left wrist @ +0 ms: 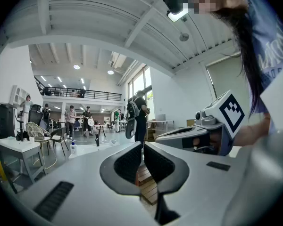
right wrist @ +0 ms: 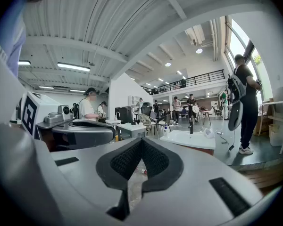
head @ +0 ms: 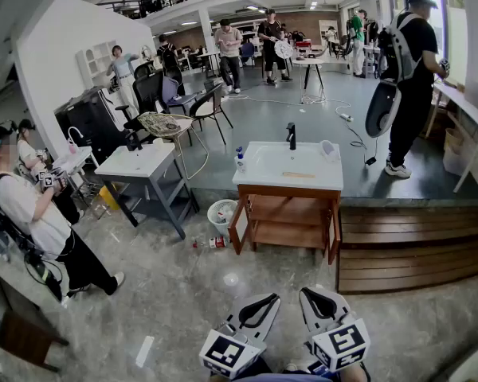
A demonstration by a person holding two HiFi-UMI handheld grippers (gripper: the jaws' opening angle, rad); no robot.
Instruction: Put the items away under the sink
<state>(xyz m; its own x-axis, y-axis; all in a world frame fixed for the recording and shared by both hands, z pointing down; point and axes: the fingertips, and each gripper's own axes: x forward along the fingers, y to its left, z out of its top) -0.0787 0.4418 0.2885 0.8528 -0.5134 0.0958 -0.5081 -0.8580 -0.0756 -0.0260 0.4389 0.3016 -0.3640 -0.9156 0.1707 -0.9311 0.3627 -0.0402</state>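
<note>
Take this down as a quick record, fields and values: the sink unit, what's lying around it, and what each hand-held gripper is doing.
Fixture: white sink with black faucet, on a wooden cabinet
Cabinet doors: both open, shelf visible inside
On sink: bottle at the left edge
Floor: white bin by the left door; small items beside it, too small to identify
Left hand-held gripper: shut, empty
Right hand-held gripper: shut, empty
Position: both grippers well short of the cabinet

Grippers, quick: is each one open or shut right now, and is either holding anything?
Left gripper: shut, nothing between its jaws.
Right gripper: shut, nothing between its jaws.
</note>
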